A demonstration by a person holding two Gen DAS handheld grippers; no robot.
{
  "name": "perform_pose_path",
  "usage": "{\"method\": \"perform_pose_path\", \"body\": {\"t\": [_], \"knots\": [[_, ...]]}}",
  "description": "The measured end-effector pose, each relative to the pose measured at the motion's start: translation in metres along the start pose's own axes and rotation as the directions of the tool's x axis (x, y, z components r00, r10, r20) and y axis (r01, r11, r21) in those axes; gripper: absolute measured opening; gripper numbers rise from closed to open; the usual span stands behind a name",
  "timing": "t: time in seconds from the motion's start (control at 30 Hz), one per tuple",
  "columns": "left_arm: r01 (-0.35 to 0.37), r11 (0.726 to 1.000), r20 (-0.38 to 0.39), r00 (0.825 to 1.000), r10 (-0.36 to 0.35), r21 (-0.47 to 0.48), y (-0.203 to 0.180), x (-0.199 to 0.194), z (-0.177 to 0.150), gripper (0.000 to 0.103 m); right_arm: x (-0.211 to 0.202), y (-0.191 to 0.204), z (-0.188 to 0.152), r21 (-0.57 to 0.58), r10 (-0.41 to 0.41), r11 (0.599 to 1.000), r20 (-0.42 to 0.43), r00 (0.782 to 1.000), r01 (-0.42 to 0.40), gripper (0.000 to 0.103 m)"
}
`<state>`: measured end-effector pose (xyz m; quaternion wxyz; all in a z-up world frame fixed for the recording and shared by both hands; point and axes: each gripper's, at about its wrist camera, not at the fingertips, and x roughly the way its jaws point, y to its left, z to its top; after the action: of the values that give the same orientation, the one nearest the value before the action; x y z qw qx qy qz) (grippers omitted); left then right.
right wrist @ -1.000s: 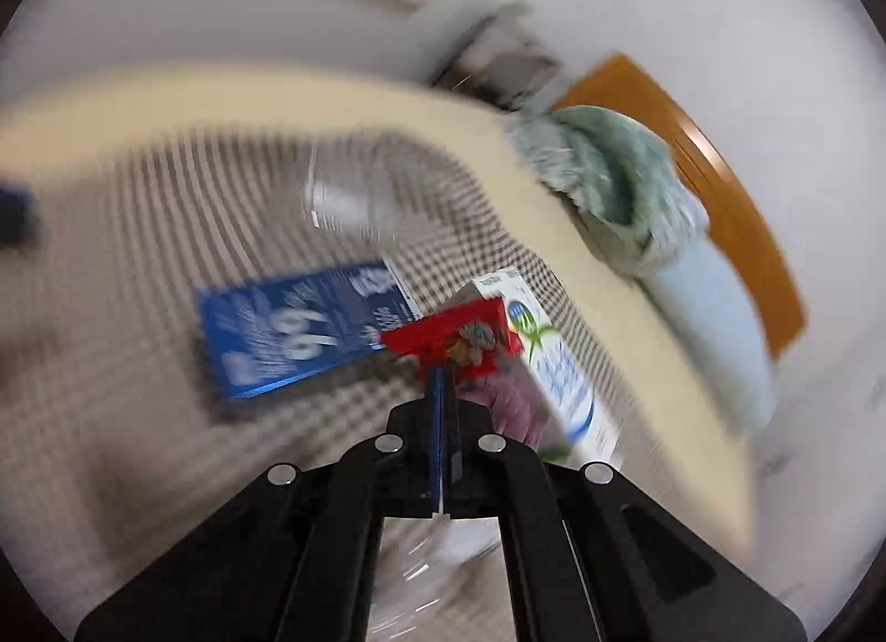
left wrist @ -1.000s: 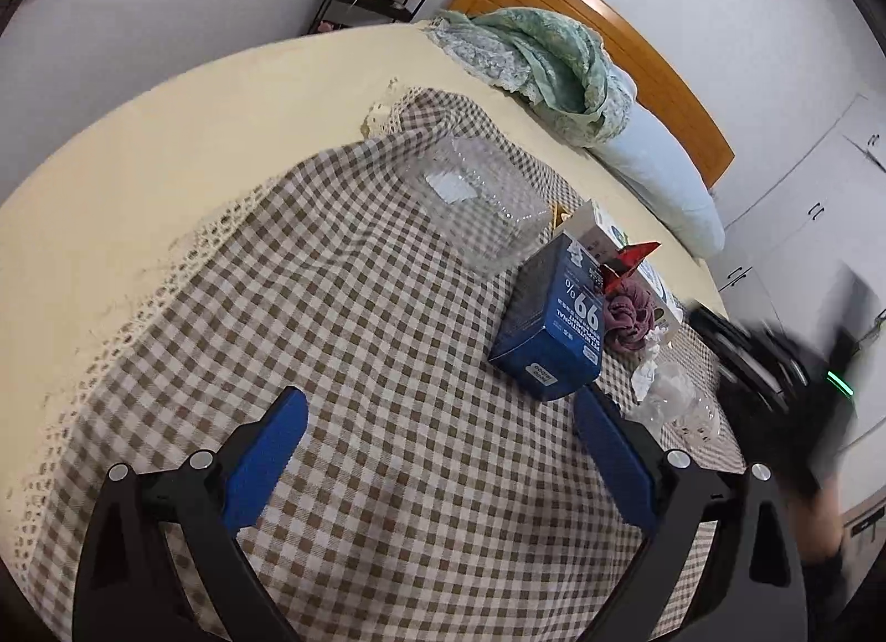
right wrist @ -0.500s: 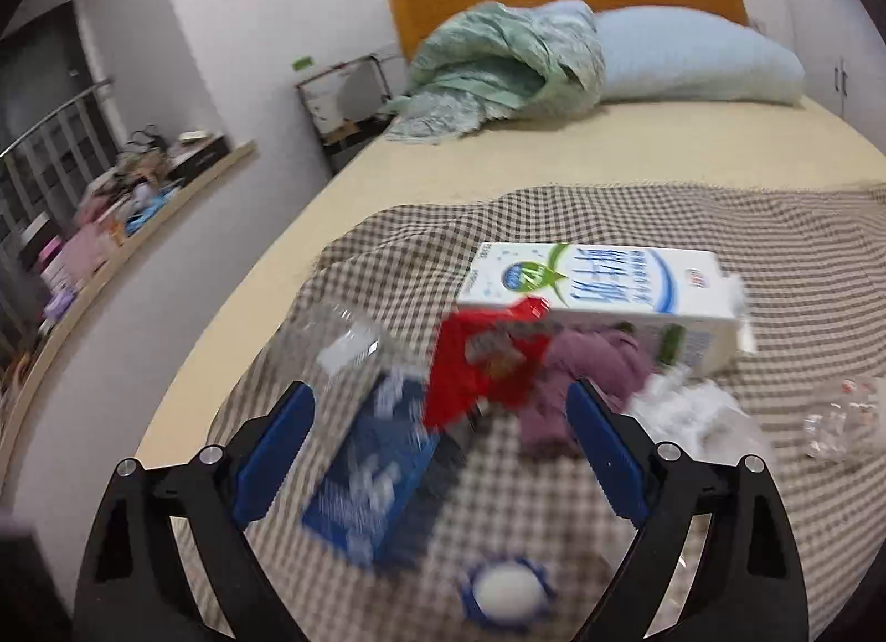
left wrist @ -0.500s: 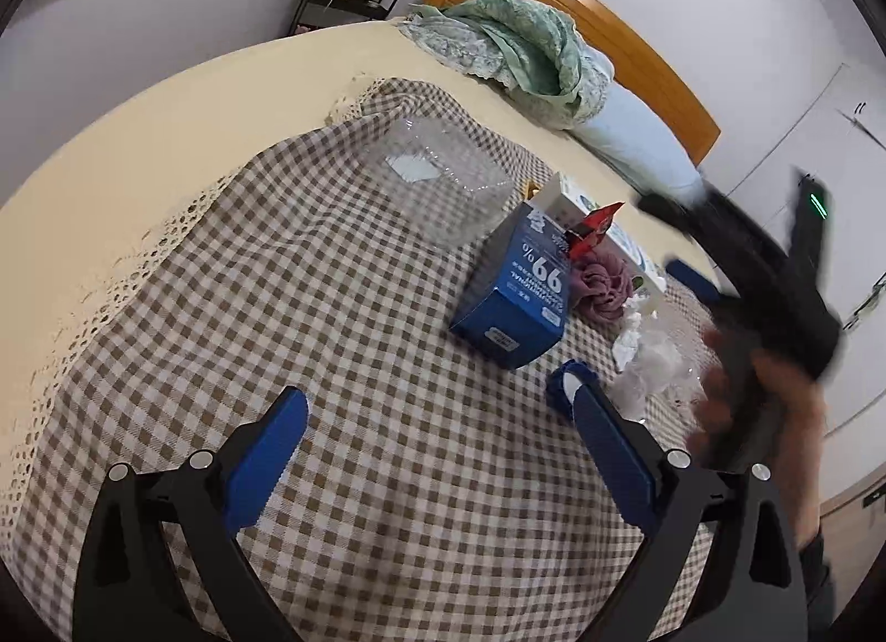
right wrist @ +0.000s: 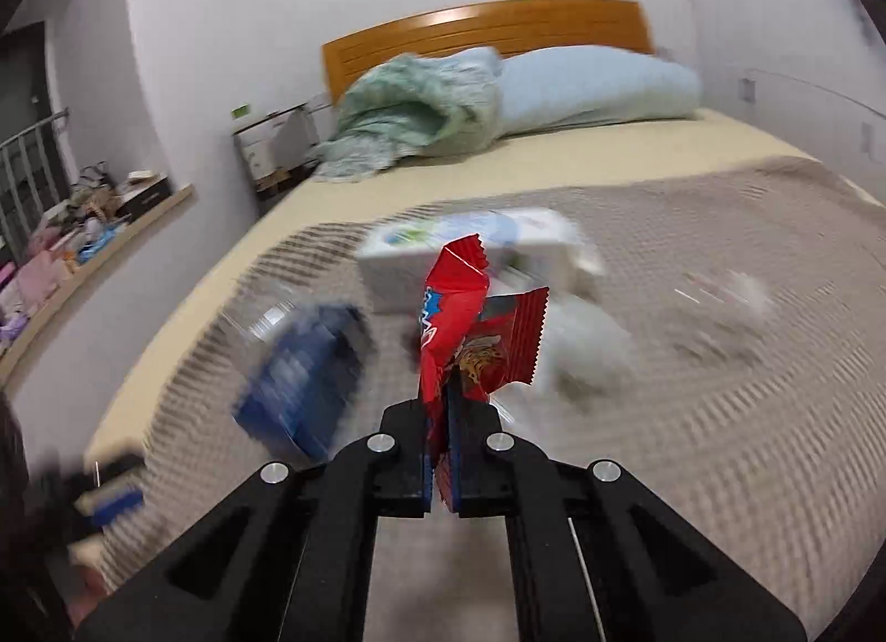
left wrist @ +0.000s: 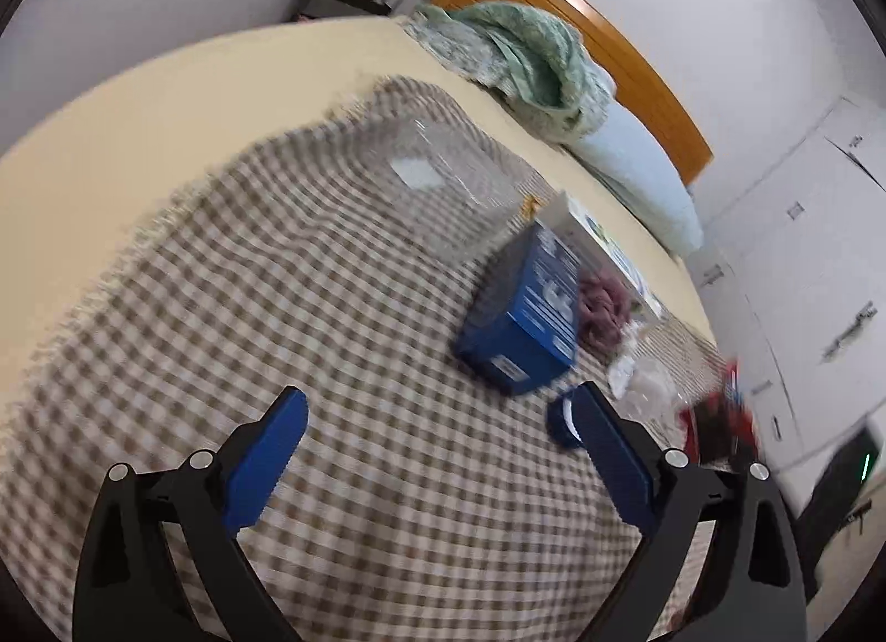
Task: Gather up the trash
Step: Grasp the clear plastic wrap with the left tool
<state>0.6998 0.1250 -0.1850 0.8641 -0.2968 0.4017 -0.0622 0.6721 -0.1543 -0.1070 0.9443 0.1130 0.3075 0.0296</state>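
Pinched between the black and blue fingers of the right gripper (right wrist: 441,420), whose jaws had just been closing, a red snack wrapper (right wrist: 470,326) stood upright, its crimped top edge above the fingertips and a printed face turned toward the camera. Only the right wrist view showed that grip clearly; in the left wrist view the same wrapper appeared merely as a red and dark smear at the right edge (left wrist: 717,429), beside the left gripper's own frame. Beyond the wrapper, the right view showed a blurred blue box (right wrist: 302,376) to the left on the checked cloth (right wrist: 720,448), a white carton (right wrist: 470,260) lying behind it, and pale crumpled stuff (right wrist: 587,348) to the right, too smeared to name. The left gripper (left wrist: 437,454) hung with its blue pads spread wide and nothing between them, above the checked cloth. From its side the blue box stood sharper (left wrist: 526,321), with a purple bundle (left wrist: 603,304) against its far side, a small blue and white round object (left wrist: 562,420) just beside the right finger, and a clear plastic tray (left wrist: 443,171) farther back. Past the cloth lay the cream sheet (left wrist: 138,116), a green blanket (right wrist: 410,110), a pale blue pillow (right wrist: 598,83) and the wooden headboard (right wrist: 487,27).
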Motion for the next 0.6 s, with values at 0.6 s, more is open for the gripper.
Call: {"method": "perform_pose_path", "body": {"t": [0.6], "knots": [[-0.034, 0.870, -0.069, 0.995, 0.077, 0.493, -0.175, 0.083, -0.072, 0.082, -0.041, -0.110, -0.042, 0.233, -0.006, 0.972, -0.025, 1.000, 0.012, 0.004]]}}
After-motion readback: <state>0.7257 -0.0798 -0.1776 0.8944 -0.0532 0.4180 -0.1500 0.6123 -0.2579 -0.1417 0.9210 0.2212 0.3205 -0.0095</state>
